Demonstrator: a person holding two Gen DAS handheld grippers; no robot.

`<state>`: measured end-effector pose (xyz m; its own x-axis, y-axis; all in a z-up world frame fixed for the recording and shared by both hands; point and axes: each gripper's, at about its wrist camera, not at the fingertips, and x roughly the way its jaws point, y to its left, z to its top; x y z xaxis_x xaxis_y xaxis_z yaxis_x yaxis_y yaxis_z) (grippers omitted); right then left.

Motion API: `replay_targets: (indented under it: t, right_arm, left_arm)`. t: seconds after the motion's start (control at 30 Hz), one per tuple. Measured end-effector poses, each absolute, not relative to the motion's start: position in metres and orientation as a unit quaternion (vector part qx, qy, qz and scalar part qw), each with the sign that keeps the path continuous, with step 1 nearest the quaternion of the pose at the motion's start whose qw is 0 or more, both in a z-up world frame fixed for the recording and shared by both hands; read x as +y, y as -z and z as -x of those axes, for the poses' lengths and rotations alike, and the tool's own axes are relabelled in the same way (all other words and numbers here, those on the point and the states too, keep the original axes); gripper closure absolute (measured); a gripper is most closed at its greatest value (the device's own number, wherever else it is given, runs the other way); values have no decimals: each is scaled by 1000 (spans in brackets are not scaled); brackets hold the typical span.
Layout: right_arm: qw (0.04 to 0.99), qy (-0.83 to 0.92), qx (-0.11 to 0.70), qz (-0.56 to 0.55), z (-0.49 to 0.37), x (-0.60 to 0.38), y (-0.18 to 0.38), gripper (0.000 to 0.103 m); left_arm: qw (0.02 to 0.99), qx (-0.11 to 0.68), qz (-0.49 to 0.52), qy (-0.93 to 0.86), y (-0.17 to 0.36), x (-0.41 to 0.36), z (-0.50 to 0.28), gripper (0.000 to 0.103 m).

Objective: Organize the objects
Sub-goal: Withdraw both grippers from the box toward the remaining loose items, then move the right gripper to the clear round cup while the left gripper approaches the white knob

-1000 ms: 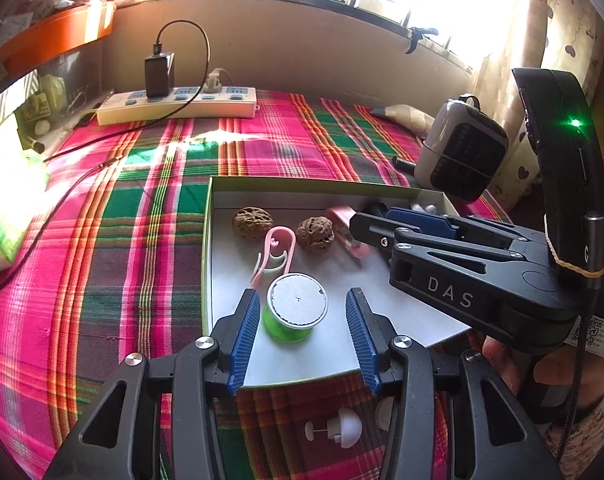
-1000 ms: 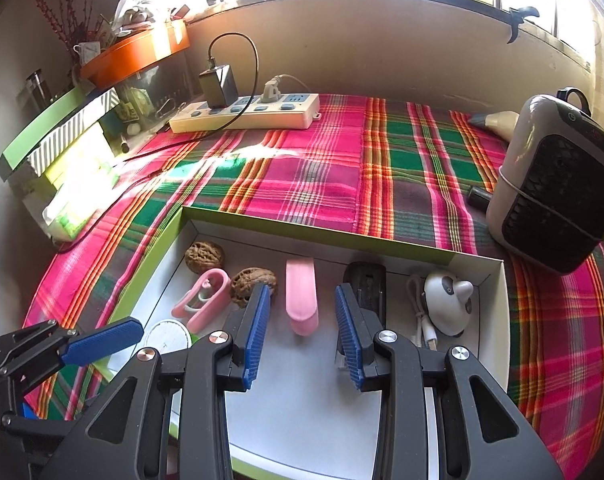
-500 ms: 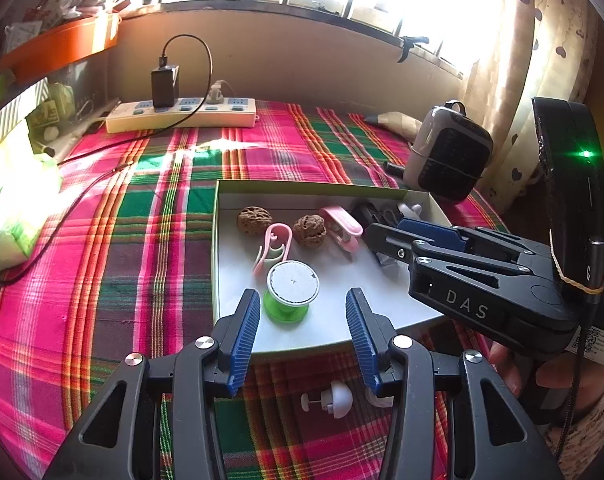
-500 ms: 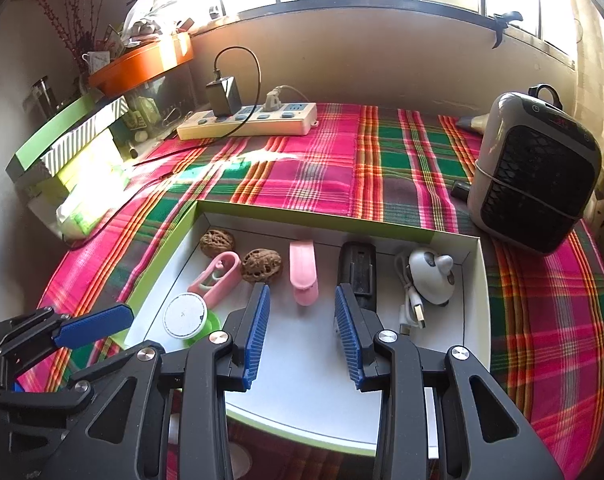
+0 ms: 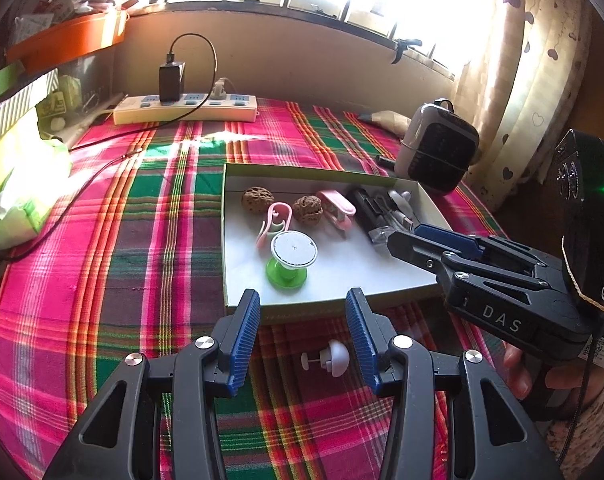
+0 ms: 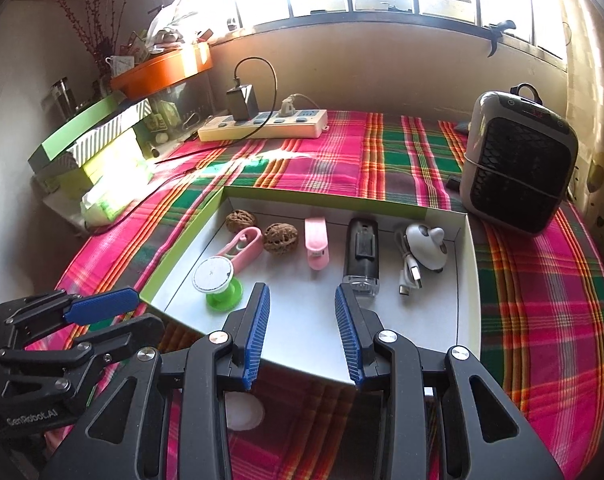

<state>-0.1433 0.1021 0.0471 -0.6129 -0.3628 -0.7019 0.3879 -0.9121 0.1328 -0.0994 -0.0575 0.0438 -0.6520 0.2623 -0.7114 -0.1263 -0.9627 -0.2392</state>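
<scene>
A shallow white box with a green rim (image 5: 237,240) (image 6: 468,280) lies on the plaid cloth. In it are a green spool with a white top (image 5: 291,256) (image 6: 217,282), two walnuts (image 5: 253,199) (image 6: 281,238), a pink clip (image 5: 273,222) (image 6: 241,248), a pink case (image 5: 338,208) (image 6: 317,242), a black device (image 5: 368,210) (image 6: 364,254) and a white gadget with a cable (image 6: 424,246). A small white suction hook (image 5: 328,358) lies on the cloth in front of the box. My left gripper (image 5: 304,340) is open above it. My right gripper (image 6: 302,334) is open and empty over the box's near edge.
A power strip with a black charger (image 5: 185,106) (image 6: 261,126) lies at the back. A small heater (image 5: 438,154) (image 6: 518,160) stands at the right of the box. Green boxes and a tissue pack (image 5: 17,184) sit at the left. A curtain hangs at the right.
Both grippers have pulled back and up from the box. The green spool, earlier between my left fingers, now stands free in the box. The suction hook has come into fuller view.
</scene>
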Motion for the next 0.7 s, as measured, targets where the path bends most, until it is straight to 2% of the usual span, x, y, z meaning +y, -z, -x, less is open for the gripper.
replay_targets:
  t: [0.4,0.47,0.7]
  right_arm:
    - [228,892,27,-389,119,106,-35,67]
    - [234,892,28,-386,114,108,-34,57]
    - [241,890,36,-386,97,113,-28,56]
  left_arm:
    - [128,-89,417,-895,-30,-55,89,60]
    - [128,-89,422,-893,-27,-54,89,60]
    - [137,-87,434,-886,-18,-47,89,60]
